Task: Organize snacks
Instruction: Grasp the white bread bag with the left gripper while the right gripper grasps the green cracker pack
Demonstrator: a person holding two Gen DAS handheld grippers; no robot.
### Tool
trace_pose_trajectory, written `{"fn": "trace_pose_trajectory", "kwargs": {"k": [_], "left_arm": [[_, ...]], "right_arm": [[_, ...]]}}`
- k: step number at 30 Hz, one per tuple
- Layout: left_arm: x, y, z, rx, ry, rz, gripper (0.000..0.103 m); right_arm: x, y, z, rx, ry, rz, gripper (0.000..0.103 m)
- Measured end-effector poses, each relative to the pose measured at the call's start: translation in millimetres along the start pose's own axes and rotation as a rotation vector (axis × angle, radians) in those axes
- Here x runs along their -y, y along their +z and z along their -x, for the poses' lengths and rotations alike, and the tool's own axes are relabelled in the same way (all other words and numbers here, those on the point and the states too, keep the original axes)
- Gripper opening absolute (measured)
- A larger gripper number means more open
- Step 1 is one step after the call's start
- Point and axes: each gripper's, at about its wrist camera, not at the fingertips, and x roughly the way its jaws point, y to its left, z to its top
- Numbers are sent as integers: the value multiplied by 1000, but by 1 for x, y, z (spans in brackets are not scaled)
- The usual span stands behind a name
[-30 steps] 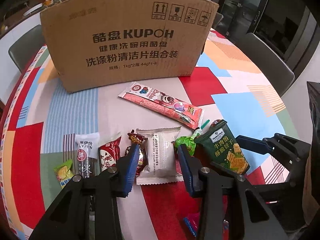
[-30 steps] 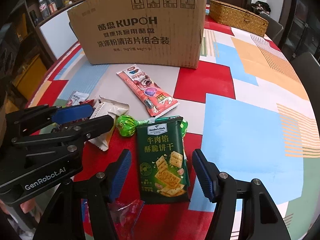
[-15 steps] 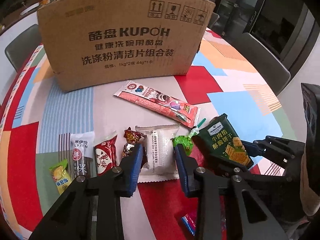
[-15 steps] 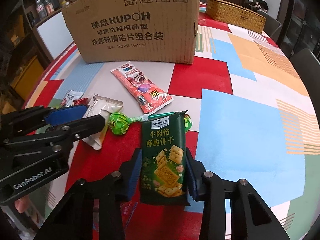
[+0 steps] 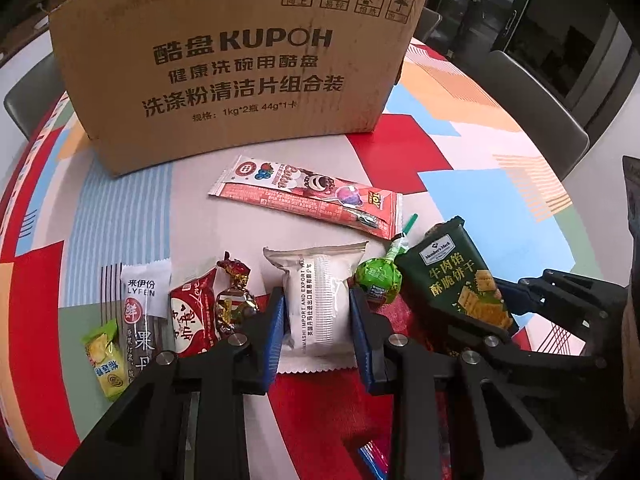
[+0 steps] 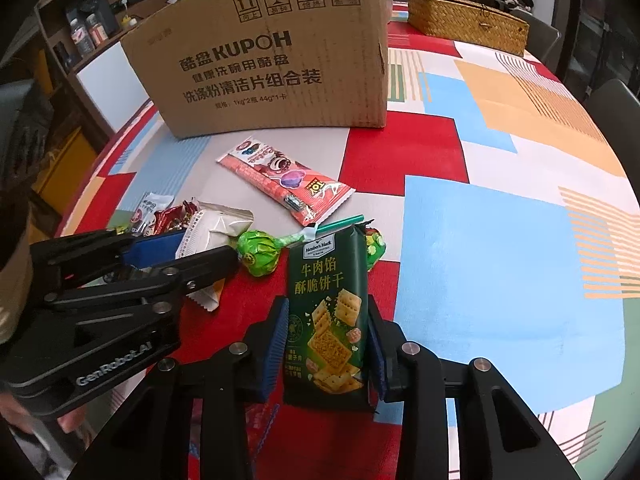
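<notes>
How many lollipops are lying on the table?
2. One green lollipop lies between the white packet and the green cracker pack. A second lollipop peeks out behind that pack's far right corner, mostly hidden. More may be hidden.

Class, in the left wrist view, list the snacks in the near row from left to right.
Yellow-green candy packet → white-and-brown LYFEN fruit strip → red heart-print packet → red foil candy → white pastry packet → green lollipop → dark green cracker pack.

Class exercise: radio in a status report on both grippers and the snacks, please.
Left gripper closing on white snack pack. Right gripper closing on green cracker pack. Cardboard box behind, nothing blocking.
</notes>
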Motion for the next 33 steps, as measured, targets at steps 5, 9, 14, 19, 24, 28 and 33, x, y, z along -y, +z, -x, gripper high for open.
{"fn": "trace_pose_trajectory", "kwargs": {"k": [5,9,14,19,24,28,33], "left_arm": [[0,-2,6,20,19,-7,29],[1,-3,15,43,27,-5,29],[0,-6,19,47,22,1,29],[0,-10,23,55,22,1,29],[-1,-11,26,65,11,13,29],[-2,-14,29,74,7,14,29],[0,-16,35,90,-7,15,29]], "right_arm": [[2,0,1,0,6,-3,34],[0,0,5,10,9,4,29],[-6,0,5,12,15,15,19],[-3,3,-1,-16,56,-24,38],[0,4,-4,-1,48,-32,38],[-2,4,-3,-2,32,-27,21],[-3,1,5,13,20,-19,19]]}}
